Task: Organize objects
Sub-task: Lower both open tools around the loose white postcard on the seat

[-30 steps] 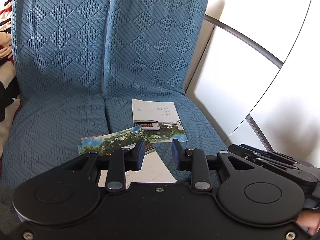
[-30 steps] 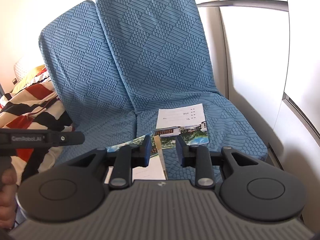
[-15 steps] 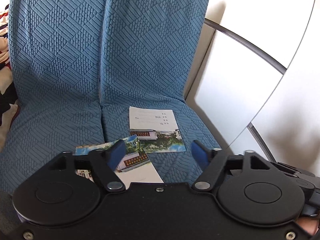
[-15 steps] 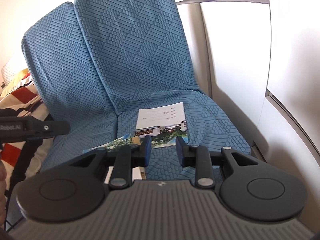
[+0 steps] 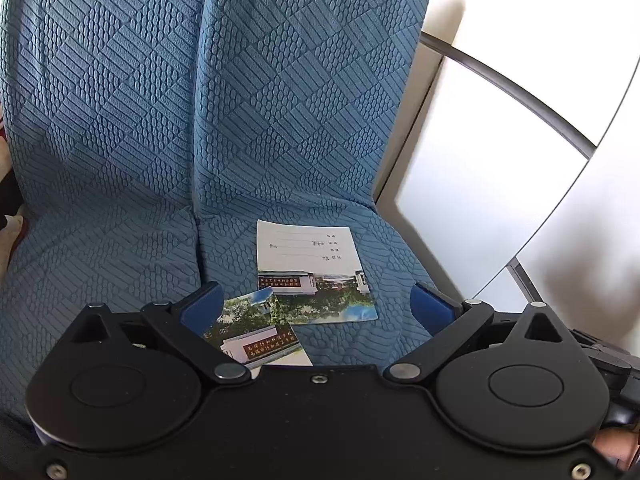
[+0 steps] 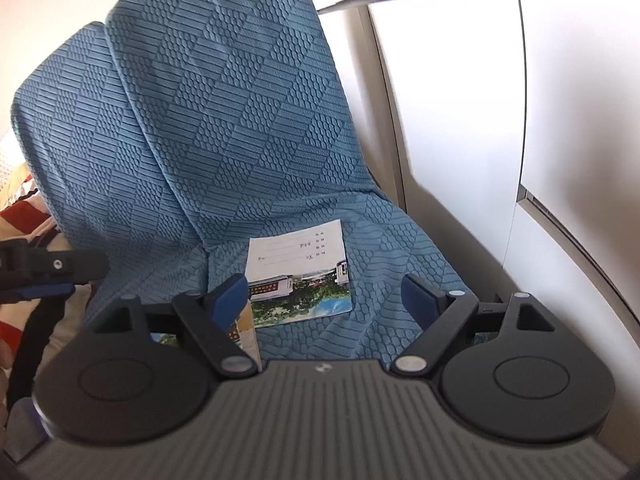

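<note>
Both flat on blue quilted-fabric seat cushion point(image 5: 360, 208): white paper booklet w/ photo band point(image 5: 312, 272), long axis toward backrest, photo end nearest; smaller glossy photo booklet point(image 5: 256, 332) skewed, overlapping its near-left corner. L gripper point(image 5: 316, 308) & R gripper point(image 6: 324, 296) opening, nothing between jaws; prob. readied for squaring the pair.
</note>
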`<state>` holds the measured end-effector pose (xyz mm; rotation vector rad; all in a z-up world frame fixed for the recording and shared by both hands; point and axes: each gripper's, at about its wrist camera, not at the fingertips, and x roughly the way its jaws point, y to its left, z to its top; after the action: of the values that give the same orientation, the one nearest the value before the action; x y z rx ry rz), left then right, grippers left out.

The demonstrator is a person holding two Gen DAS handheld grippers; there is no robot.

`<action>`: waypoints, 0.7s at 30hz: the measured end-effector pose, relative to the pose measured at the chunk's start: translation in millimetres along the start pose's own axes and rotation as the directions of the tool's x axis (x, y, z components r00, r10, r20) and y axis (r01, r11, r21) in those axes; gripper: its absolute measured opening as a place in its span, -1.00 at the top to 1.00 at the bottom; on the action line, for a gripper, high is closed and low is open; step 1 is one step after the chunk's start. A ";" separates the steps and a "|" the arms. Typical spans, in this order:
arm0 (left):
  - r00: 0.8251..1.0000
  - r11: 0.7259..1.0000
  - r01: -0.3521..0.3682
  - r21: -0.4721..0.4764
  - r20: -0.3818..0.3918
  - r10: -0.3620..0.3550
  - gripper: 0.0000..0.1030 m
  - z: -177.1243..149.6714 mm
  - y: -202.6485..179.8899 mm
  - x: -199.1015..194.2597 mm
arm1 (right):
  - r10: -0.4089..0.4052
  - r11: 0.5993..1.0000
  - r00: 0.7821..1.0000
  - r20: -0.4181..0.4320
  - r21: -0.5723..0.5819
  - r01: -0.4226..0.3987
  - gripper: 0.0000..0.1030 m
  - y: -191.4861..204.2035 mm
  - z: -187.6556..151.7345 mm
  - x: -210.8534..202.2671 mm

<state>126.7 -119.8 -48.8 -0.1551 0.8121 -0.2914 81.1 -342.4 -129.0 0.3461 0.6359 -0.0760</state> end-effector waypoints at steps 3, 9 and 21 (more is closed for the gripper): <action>1.000 1.000 0.010 -0.012 -0.005 -0.010 -0.94 5.2 2.1 9.7 | 0.017 1.000 1.000 -0.025 0.027 -0.016 -0.65 -3.9 1.3 13.4; 0.999 0.999 0.013 -0.038 -0.051 -0.015 -0.93 18.3 8.4 42.4 | 0.019 0.992 0.996 -0.092 0.124 -0.007 -0.65 -20.7 -4.5 46.5; 0.979 0.994 0.039 -0.099 -0.198 -0.058 -0.41 33.0 29.1 148.3 | 0.111 0.935 0.971 -0.212 0.354 -0.030 -0.15 -51.3 -18.1 131.7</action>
<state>253.2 -138.0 -136.0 -0.2373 1.0240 -0.3178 167.7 -379.8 -235.9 0.7298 0.8404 -0.0804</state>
